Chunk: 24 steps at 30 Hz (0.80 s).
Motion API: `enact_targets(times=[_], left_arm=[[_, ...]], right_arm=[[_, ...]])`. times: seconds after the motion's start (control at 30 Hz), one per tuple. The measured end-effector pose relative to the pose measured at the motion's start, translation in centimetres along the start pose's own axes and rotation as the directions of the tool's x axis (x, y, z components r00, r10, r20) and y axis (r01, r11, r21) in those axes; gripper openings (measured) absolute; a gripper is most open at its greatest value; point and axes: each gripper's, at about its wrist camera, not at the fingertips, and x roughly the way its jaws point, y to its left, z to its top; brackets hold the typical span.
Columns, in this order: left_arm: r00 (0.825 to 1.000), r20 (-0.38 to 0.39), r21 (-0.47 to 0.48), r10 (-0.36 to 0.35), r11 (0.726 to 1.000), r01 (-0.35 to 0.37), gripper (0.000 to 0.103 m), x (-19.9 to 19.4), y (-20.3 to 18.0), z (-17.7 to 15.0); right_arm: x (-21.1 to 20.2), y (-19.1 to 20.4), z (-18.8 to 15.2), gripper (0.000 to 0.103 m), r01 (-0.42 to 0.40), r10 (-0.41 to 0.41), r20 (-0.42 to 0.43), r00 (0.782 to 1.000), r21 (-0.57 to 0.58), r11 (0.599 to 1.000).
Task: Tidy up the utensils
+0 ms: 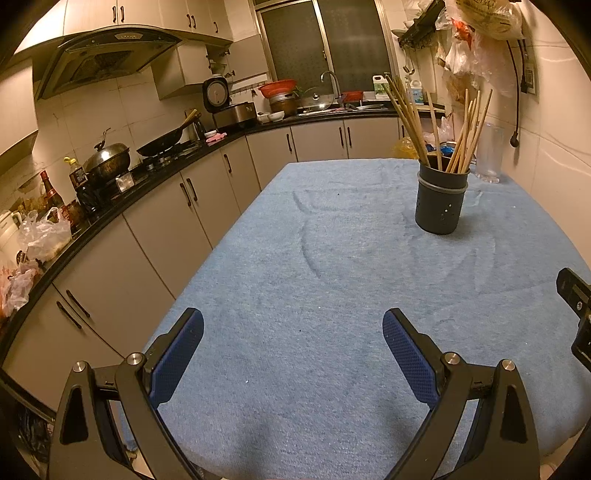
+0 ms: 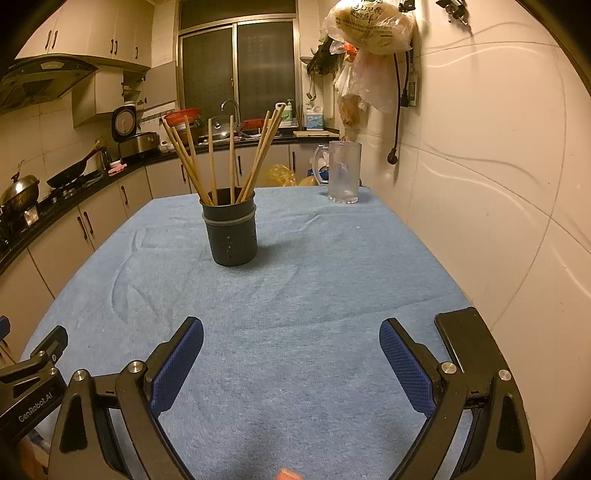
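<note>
From the left wrist view, the left gripper hovers over the near end of the tabletop, its jaws wide and holding nothing. The dark utensil holder stands toward the far right corner, upright, with the chopsticks fanned out inside it. No loose utensil shows on the blue cloth, so the task looks close to done or not yet supplied with anything to sort. If the chopsticks need gathering, it seems wise to approach from above, close on one stick near its upper half, and steady the holder so it does not tip. No writing is legible here.

From the right wrist view, the right gripper also has wide, empty jaws near the front edge. The holder sits mid-tabletop, well apart from the frosted glass mug at the far right corner. The other gripper's body at the left edge reads "GenRobot.AI". Printing on the hanging plastic bag is too blurred to read.
</note>
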Motion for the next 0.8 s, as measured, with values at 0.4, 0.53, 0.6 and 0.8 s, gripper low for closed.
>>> enact_targets(times=[0.4,0.53,0.6,0.8], left_arm=[[1.0,-0.019,-0.001,-0.015,1.0,0.015,0.097,1.4,0.6,0.6],[1.0,-0.024,0.011,-0.018,1.0,0.019,0.097,1.9,0.4,0.7],[0.999,-0.029,0.009,-0.017,1.0,0.017,0.097,2.2,0.4,0.8],[0.999,-0.046,0.005,-0.016,1.0,0.016,0.097,3.3,0.5,1.0]], right_arm=[[1.1,0.6,0.5,0.098,0.012,-0.013,-0.018,1.0,-0.013,1.0],[1.8,0.7,0.6,0.098,0.017,-0.017,-0.036,0.999,-0.009,1.0],[2.1,0.8,0.6,0.098,0.016,-0.017,-0.041,0.999,-0.011,1.0],[3.3,1.1,0.6,0.098,0.015,-0.016,-0.061,0.998,-0.015,1.0]])
